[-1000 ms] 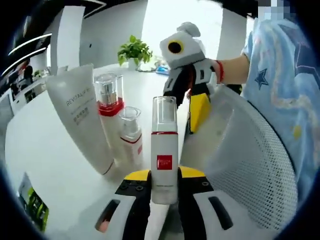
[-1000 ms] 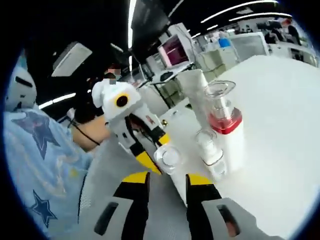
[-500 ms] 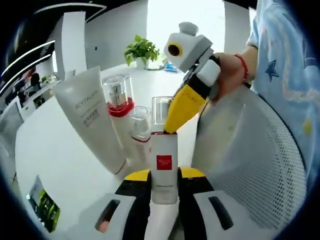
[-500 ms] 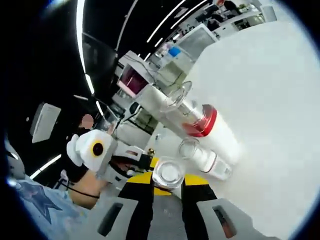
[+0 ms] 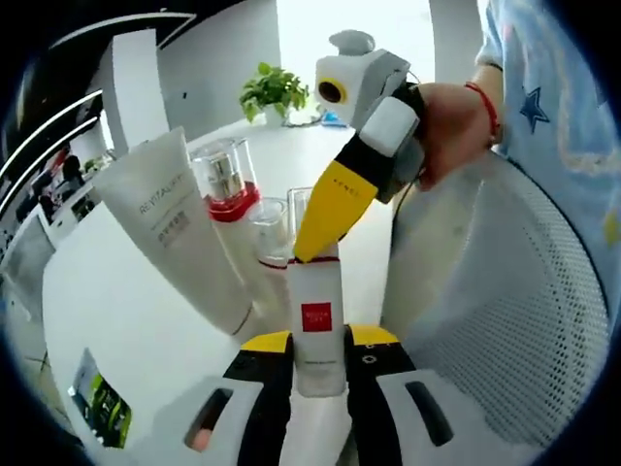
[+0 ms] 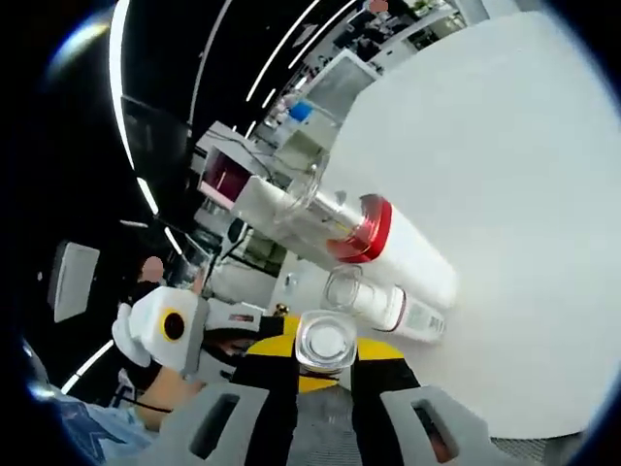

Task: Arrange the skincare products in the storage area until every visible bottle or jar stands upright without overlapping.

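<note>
Pinched a slim white bottle (image 5: pixel 315 325) with a red square label upright between the fingers of the left gripper (image 5: pixel 316 374), low in the left gripper view, close above the white worktop (image 5: pixel 107 320). Reached in from the upper right of that view with the right gripper (image 5: pixel 335 209), held in a hand (image 5: pixel 451 116) below a blue star-print sleeve (image 5: pixel 543 97), one yellow finger laid across the front of the bottle's clear cap (image 5: pixel 301 204) and hiding most of it. Looked straight down on that same cap (image 6: pixel 325 342) in the right gripper view, set between the two yellow-tipped fingers of the right gripper (image 6: pixel 325 374); fingers spread to about the cap's width and flanking it on both sides, but could not tell whether pressing on it. Found three more products standing upright and close together just behind the held bottle: a white tube (image 5: pixel 179 238) lettered REVITALIFT at the left, a tall bottle (image 5: pixel 225 189) with a red band under a clear cap beside it, and a short bottle (image 5: pixel 270 233) with a clear cap and thin red line nearest the held one. Noted a white mesh surface (image 5: pixel 485 320) to the right, a potted plant (image 5: pixel 275 89) far behind, and a small green-and-black item (image 5: pixel 102 413) at the lower left.
</note>
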A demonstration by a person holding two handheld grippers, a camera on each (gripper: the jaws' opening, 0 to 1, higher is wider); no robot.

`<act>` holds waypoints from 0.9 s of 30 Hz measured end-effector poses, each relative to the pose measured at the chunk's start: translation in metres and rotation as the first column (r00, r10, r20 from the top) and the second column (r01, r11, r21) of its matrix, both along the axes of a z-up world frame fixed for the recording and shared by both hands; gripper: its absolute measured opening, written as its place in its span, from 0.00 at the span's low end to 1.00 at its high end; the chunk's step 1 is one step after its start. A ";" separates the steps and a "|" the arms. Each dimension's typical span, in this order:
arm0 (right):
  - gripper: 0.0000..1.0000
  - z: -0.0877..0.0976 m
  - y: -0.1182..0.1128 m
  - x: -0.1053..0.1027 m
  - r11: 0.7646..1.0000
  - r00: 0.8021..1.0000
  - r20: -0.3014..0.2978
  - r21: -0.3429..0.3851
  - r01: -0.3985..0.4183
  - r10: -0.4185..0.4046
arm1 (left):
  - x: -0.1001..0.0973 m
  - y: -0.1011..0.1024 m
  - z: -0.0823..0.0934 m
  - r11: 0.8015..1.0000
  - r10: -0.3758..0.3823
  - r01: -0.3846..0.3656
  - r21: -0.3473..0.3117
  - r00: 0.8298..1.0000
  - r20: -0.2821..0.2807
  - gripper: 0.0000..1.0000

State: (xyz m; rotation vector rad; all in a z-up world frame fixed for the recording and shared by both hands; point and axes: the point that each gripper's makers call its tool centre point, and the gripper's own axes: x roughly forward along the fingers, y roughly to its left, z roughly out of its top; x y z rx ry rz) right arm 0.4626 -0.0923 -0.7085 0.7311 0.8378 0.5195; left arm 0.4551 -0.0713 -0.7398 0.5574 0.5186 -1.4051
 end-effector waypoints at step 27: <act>0.13 0.029 0.025 -0.019 0.863 0.836 0.258 -0.293 -0.411 0.485 | -0.026 -0.008 0.019 0.989 -0.093 0.063 -0.136 0.968 -0.231 0.23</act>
